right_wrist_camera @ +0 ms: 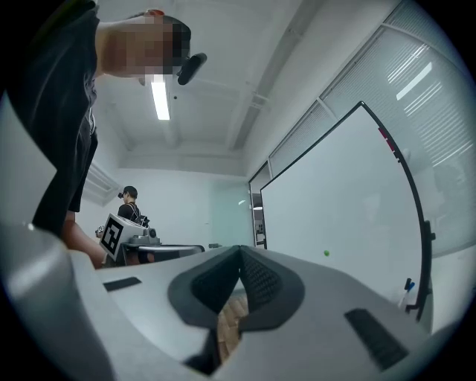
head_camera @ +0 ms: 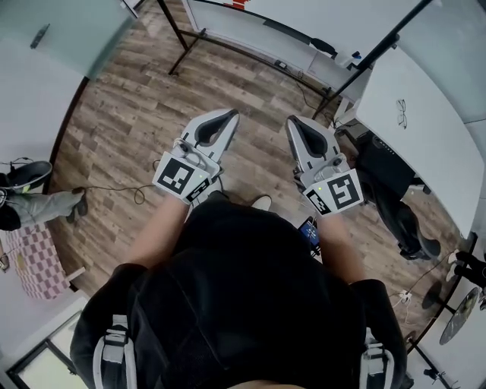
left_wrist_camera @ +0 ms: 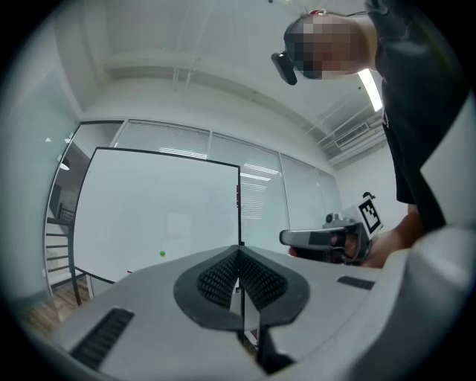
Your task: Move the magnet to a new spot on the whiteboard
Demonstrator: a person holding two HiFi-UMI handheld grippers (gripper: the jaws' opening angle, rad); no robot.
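One whiteboard (left_wrist_camera: pixel 149 208) stands far ahead with one green magnet (left_wrist_camera: pixel 162 254); left gripper (head_camera: pixel 230 114) and right gripper (head_camera: pixel 291 120) are level, side by side; both are closed, empty.

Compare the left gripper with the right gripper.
In the head view the left gripper angles rightward, the right gripper leftward, so they converge. The left gripper faces the whiteboard nearly square; the right gripper sees it obliquely. Both are shut, empty, clear of the magnet.

Left claw (head_camera: pixel 228 115) and right claw (head_camera: pixel 291 121) side by side above wood floor (head_camera: pixel 129 99), whiteboard (head_camera: pixel 304 19) beyond
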